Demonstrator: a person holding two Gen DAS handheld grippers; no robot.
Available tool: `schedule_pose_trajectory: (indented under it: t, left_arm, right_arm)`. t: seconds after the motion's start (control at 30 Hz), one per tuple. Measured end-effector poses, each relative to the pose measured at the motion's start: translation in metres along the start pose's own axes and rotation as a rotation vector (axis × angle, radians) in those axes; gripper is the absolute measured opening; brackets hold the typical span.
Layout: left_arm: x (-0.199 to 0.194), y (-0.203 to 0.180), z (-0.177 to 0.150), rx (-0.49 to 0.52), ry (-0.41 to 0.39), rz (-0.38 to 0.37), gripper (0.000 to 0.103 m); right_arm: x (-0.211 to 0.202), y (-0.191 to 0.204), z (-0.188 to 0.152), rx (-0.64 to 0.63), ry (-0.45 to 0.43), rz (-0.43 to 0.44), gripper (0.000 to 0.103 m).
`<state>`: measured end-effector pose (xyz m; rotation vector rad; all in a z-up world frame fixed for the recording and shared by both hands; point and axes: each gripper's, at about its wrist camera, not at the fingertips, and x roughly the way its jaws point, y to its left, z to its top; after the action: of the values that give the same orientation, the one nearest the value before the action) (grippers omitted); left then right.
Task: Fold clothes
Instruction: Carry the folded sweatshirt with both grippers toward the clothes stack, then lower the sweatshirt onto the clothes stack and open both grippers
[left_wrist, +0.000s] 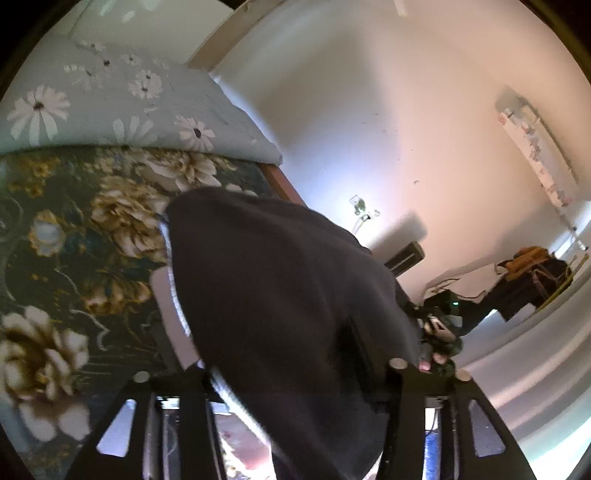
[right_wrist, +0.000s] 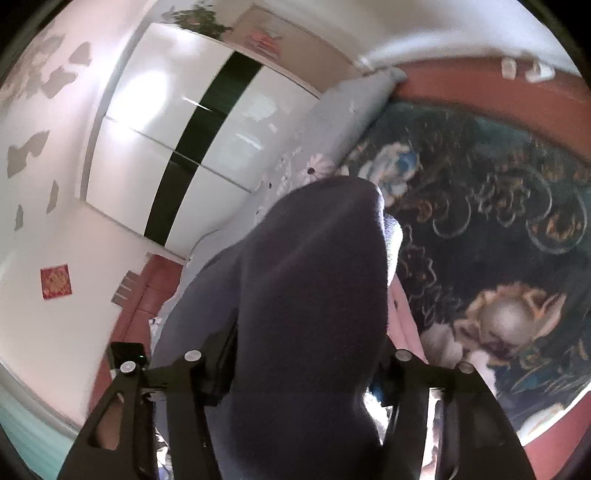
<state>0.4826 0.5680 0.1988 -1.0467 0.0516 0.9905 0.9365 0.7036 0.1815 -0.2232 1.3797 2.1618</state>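
In the left wrist view, a dark floral bedspread (left_wrist: 66, 258) fills the 9 o'clock side, with a pale blue daisy quilt (left_wrist: 122, 107) bunched above it toward 11 o'clock. A dark garment (left_wrist: 288, 295) drapes over the left tool (left_wrist: 291, 365) from the centre down to 6 o'clock, hiding the fingers, so whether the tool is clamped on the cloth or merely under it cannot be told; a pale striped edge of fabric shows along the garment's left side. Toward 3 o'clock stand a white wall (left_wrist: 369, 110) and a cluttered dark pile (left_wrist: 532, 280) on the floor. In the right wrist view, a white wall with patches of peeled paint lies at 9 o'clock, carrying a small red square (right_wrist: 55, 281); a white wardrobe (right_wrist: 155, 140) with a black stripe stands at 11 o'clock. The same dark garment (right_wrist: 314, 295) is heaped over the right tool (right_wrist: 295, 373), covering its fingers, so its state cannot be told either. Pink cloth (right_wrist: 406, 325) peeks out just right of the garment. The floral bedspread (right_wrist: 498, 229) spreads to 3 o'clock, edged by a reddish bed frame (right_wrist: 461, 81) at 1 o'clock.
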Motion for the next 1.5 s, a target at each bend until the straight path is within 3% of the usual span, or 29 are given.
schedule_pose_trajectory:
  t: [0.13, 0.23, 0.33, 0.43, 0.63, 0.73, 0.87, 1.03, 1.27, 1.37, 1.5]
  left_arm:
    - [-0.024, 0.000, 0.002, 0.028, -0.023, 0.061, 0.064]
    - [-0.050, 0.003, 0.004, 0.071, -0.077, 0.169, 0.064]
    - [-0.081, -0.008, 0.009, 0.127, -0.173, 0.255, 0.064]
    - [-0.093, -0.042, 0.015, 0.213, -0.223, 0.274, 0.065]
    - [-0.037, -0.104, -0.001, 0.418, -0.099, 0.351, 0.069]
    - [-0.008, -0.108, -0.019, 0.474, -0.033, 0.396, 0.069]
    - [0.008, -0.100, -0.032, 0.481, 0.017, 0.411, 0.069]
    - [0.018, -0.083, -0.032, 0.431, 0.038, 0.397, 0.069]
    - [0.015, -0.079, -0.036, 0.414, 0.041, 0.374, 0.069]
    - [0.006, -0.084, -0.036, 0.416, 0.017, 0.369, 0.069]
    - [-0.005, -0.095, -0.046, 0.474, -0.020, 0.438, 0.069]
  right_arm:
    - [-0.017, 0.007, 0.000, -0.008, -0.065, -0.074, 0.064]
    - [-0.034, 0.022, -0.002, -0.044, -0.125, -0.153, 0.064]
    - [-0.062, 0.043, -0.002, -0.093, -0.247, -0.266, 0.064]
    - [-0.068, 0.086, -0.003, -0.224, -0.279, -0.394, 0.064]
    - [-0.006, 0.172, -0.026, -0.477, -0.139, -0.423, 0.064]
    - [0.029, 0.195, -0.045, -0.571, -0.055, -0.408, 0.064]
    - [0.063, 0.202, -0.070, -0.673, 0.032, -0.479, 0.064]
    - [0.072, 0.186, -0.077, -0.640, 0.064, -0.506, 0.064]
    - [0.076, 0.175, -0.078, -0.598, 0.082, -0.479, 0.065]
    - [0.067, 0.187, -0.079, -0.606, 0.047, -0.496, 0.065]
    - [0.045, 0.203, -0.086, -0.604, -0.026, -0.501, 0.065]
